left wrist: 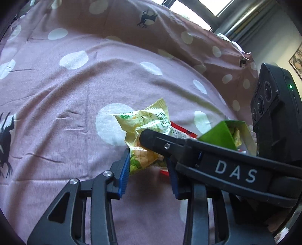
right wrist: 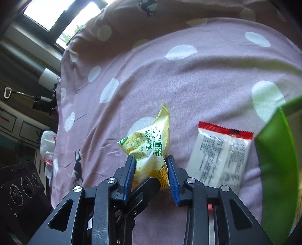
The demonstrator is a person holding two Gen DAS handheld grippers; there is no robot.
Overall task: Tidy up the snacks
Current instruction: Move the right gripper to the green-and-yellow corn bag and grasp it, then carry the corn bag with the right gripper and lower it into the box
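Note:
A yellow snack packet with green print is held above the pink spotted bedcover. My left gripper is shut on its lower end. My right gripper is shut on the same packet; one of its black fingers crosses the left wrist view over the packet. A white packet with a red end lies on the cover to the right, partly hidden in the left wrist view. A green box stands open at the right with packets inside.
The pink bedcover with white spots fills both views. A pillow lies at the far side. A window and a white plastic bag are beyond the bed's left edge.

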